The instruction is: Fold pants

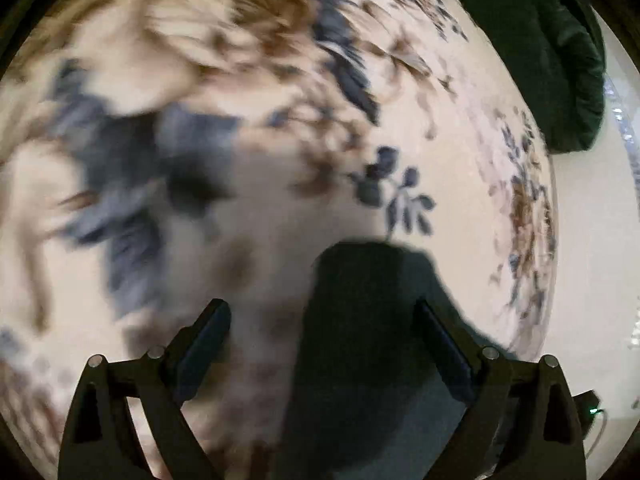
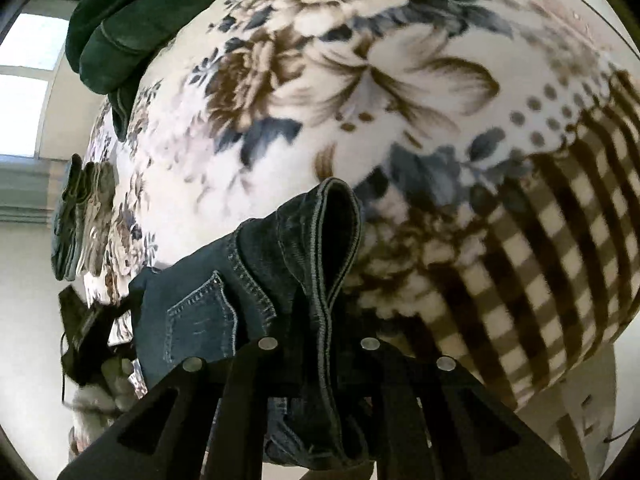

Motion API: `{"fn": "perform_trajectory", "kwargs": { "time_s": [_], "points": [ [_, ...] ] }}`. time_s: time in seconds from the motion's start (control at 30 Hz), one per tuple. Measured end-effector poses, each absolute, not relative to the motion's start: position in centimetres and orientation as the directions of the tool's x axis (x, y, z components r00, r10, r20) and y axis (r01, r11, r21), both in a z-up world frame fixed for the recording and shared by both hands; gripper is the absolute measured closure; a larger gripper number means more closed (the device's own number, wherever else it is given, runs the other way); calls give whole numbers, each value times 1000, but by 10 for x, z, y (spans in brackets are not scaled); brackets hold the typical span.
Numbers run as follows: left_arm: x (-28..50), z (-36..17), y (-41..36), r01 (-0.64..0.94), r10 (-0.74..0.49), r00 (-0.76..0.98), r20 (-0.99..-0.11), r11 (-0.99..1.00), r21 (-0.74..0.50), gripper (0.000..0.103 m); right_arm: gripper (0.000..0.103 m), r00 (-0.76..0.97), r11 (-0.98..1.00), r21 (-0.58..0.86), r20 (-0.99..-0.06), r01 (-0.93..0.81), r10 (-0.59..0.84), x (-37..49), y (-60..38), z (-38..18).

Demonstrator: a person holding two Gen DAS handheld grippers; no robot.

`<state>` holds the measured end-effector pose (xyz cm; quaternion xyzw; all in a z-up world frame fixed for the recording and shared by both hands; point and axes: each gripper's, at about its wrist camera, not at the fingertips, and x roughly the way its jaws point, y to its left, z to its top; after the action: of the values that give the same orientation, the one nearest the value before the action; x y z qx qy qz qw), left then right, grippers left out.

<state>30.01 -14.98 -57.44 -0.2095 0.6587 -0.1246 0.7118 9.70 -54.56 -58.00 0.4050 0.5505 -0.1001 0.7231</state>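
While the right gripper (image 2: 320,360) stays out of doubt, clamped on the bunched waistband of the jeans (image 2: 224,280) at lower centre, the left gripper (image 1: 324,328) at lower centre shows fingers apart, dark cloth lying between them ungripped. Beyond, the floral blanket (image 2: 400,80) fills both views. At upper left sits a green garment (image 2: 120,20). Judgement: folding barely begun; jeans bunched, every fold outstanding.

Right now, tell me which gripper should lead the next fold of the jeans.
Right. The right gripper is shut on the jeans at the waistband, so it can probably carry it over; the left gripper is open, holding nothing.
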Motion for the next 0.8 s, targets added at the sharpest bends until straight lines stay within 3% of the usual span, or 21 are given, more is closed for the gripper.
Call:
{"fn": "perform_trajectory", "kwargs": {
  "time_s": [0.03, 0.07, 0.1, 0.23, 0.27, 0.33, 0.37, 0.43, 0.5, 0.53, 0.7, 0.77, 0.8],
  "points": [
    [304, -574, -152, -79, -451, 125, -884, 883, -462, 34, 93, 376, 644, 478, -876, 597, 301, 93, -547, -583],
    [307, -572, -151, -58, -462, 147, -875, 879, -474, 75, 93, 378, 641, 479, -876, 600, 301, 93, -549, -585],
    [312, -573, -148, -45, -481, 147, -864, 870, -491, 82, 92, 382, 633, 483, -874, 605, 302, 91, -550, -588],
    [322, -577, -126, -76, -495, 145, -857, 858, -508, 82, 88, 367, 607, 487, -873, 628, 321, 89, -552, -606],
    [322, -577, -125, -79, -497, 137, -857, 857, -510, 80, 82, 355, 608, 484, -875, 630, 330, 91, -551, -609],
    [318, -569, -123, -70, -498, 129, -857, 858, -509, 79, 54, 356, 557, 508, -860, 657, 365, 87, -559, -611],
    [315, -563, -122, -74, -503, 127, -855, 855, -514, 77, 49, 365, 527, 519, -853, 673, 374, 81, -565, -609],
    [306, -548, -118, -85, -504, 138, -853, 852, -517, 62, 40, 419, 465, 550, -834, 694, 360, 60, -576, -595],
    [291, -532, -119, -61, -518, 162, -840, 844, -532, 33, 36, 441, 428, 559, -827, 710, 350, 40, -579, -583],
    [283, -526, -121, -47, -524, 162, -836, 842, -537, 31, 36, 447, 411, 566, -821, 715, 355, 33, -578, -580],
    [241, -531, -133, -31, -509, 100, -855, 857, -514, 30, 37, 409, 311, 587, -775, 747, 481, 16, -550, -606],
    [228, -541, -138, -29, -493, 66, -867, 868, -496, 30, 61, 381, 338, 552, -805, 763, 454, 19, -540, -610],
    [224, -543, -140, -24, -487, 58, -871, 872, -489, 30, 79, 369, 366, 525, -831, 768, 417, 21, -535, -608]
  ]
}}
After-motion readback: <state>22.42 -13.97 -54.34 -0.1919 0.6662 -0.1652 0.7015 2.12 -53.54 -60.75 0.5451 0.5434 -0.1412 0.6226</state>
